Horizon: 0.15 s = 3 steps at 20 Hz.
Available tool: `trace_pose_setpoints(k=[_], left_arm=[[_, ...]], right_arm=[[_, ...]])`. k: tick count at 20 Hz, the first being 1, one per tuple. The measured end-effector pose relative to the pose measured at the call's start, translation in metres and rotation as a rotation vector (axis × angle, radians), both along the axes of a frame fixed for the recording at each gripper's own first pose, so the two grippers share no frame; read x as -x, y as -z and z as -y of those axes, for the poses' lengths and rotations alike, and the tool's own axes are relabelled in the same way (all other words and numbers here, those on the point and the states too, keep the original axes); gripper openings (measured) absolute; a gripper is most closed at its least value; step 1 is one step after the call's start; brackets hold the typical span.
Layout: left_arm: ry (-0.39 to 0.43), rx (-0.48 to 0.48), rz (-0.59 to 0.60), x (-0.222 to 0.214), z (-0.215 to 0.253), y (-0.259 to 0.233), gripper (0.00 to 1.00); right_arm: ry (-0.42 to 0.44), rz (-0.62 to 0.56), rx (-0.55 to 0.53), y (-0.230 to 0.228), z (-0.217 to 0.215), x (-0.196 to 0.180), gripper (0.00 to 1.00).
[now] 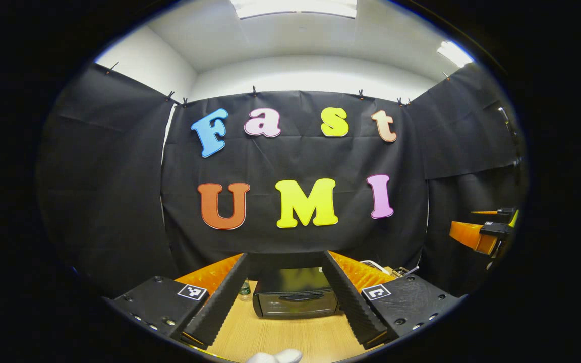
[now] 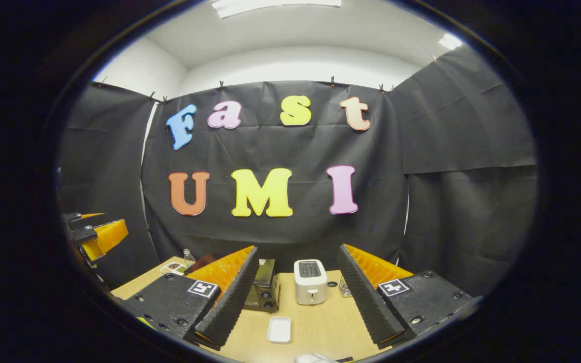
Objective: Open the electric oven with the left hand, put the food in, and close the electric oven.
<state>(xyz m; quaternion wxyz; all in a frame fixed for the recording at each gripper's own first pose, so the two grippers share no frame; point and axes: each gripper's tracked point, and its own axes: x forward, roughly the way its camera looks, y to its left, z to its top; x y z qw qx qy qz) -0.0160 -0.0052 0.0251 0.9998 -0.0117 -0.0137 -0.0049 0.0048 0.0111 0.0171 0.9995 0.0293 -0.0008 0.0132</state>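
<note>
Presently: oven (image 1: 295,298) dead ahead between parted jaws of left gripper (image 1: 285,302), door shut, handle crosswise; right gripper (image 2: 295,302) likewise spread, empty, oven off to left of its jaws.

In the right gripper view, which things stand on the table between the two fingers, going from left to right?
Electric oven → white tray, lying nearer the camera → white toaster → small glass jar.
</note>
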Motion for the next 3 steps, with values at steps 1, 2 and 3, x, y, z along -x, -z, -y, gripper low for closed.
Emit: trace_pose_setpoints(k=[1,2,3], left_arm=[[-0.002,-0.004,0.001,0.0001,-0.0008,-0.0016,0.96],[-0.002,-0.003,0.003,0.0010,0.0008,-0.0013,0.96],[-0.001,0.000,0.004,0.0010,0.0017,-0.0030,0.96]], right_arm=[[-0.004,0.002,0.002,-0.0013,-0.0013,-0.0001,1.00],[-0.005,0.002,0.005,-0.0020,-0.0014,0.0001,1.00],[-0.007,0.007,0.006,-0.0037,-0.0017,0.0001,1.00]])
